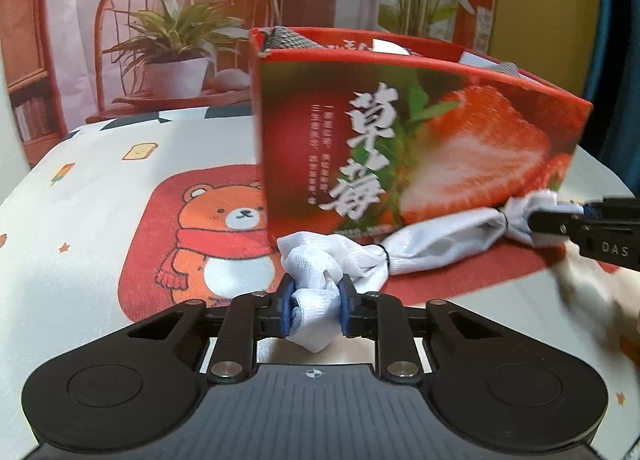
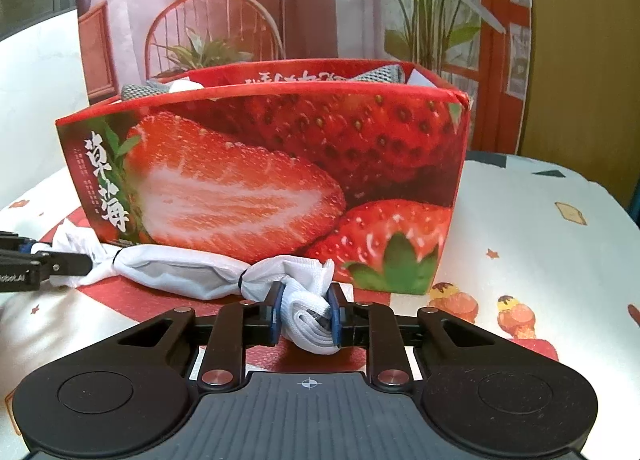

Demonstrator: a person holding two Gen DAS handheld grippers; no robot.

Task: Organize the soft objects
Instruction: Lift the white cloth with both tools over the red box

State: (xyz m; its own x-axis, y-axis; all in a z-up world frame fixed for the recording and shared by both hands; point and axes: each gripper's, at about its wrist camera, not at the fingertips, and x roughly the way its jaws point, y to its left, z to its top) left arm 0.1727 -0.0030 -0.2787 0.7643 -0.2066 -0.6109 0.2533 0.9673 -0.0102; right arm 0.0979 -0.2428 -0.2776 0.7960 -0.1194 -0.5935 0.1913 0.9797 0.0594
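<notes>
We have the left claw (image 1: 316, 306) pinched on one knotted end of the white cloth bundle (image 1: 436, 246) and the right claw (image 2: 306, 316) on the other (it stretches between us), just before the strawberry box (image 2: 280, 180).

Home-like setting: bear-print tablecloth (image 1: 100, 220), living-room backdrop (image 1: 132, 0).

The tied cloth bundle (image 1: 436, 244) lies on the table (image 1: 80, 220) just before the strawberry box (image 1: 400, 132), stretched between left gripper (image 1: 316, 304) and right gripper (image 2: 306, 318).
</notes>
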